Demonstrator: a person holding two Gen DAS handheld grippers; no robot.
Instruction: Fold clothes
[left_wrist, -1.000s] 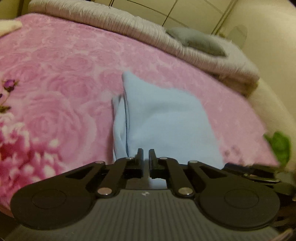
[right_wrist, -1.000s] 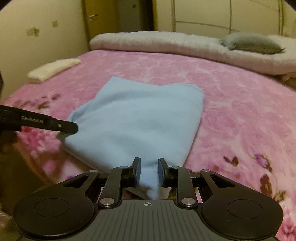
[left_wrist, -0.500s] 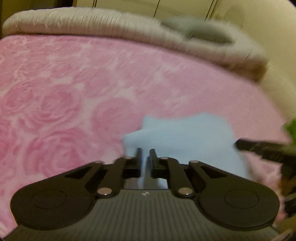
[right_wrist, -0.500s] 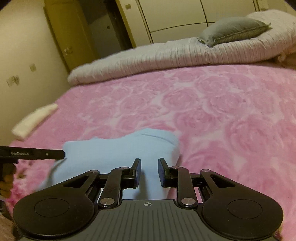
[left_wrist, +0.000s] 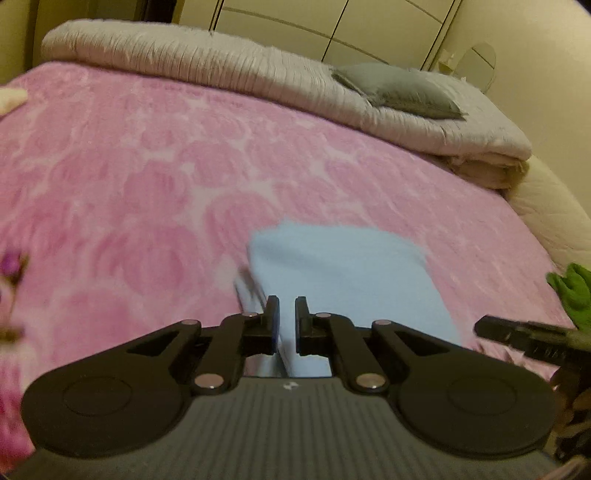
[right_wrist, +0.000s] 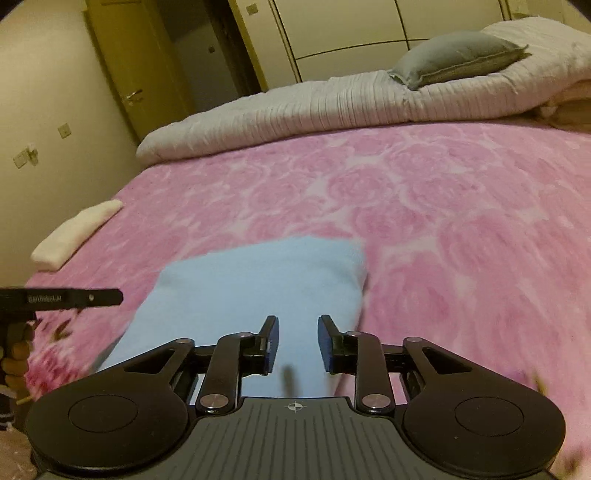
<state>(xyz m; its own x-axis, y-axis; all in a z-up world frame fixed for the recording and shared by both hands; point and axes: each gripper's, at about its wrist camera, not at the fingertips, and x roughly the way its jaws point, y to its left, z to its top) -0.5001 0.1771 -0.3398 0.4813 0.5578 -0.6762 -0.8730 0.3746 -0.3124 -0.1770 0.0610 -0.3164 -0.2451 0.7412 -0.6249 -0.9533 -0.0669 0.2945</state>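
A light blue garment (left_wrist: 343, 273) (right_wrist: 258, 291) lies folded on the pink rose blanket (left_wrist: 147, 184) (right_wrist: 461, 229). My left gripper (left_wrist: 286, 317) is at the garment's near left corner, jaws almost together with a thin blue edge pinched between them. My right gripper (right_wrist: 295, 339) hovers over the near right part of the garment. Its jaws are opening; the cloth lies flat in the gap and the pads do not press on it. Each view shows the other gripper's fingers (left_wrist: 517, 334) (right_wrist: 74, 297) from the side.
A pale ribbed duvet (left_wrist: 221, 70) (right_wrist: 295, 107) and a grey pillow (left_wrist: 399, 88) (right_wrist: 454, 55) lie along the far edge of the bed. A folded white towel (right_wrist: 74, 232) sits at the bed's left edge, something green (left_wrist: 572, 291) at the right. A door (right_wrist: 122, 74) stands beyond.
Both grippers carried the near edge of the garment forward across it, so it now lies shorter, doubled over. The right jaws have widened off the cloth; the left stay pinched.
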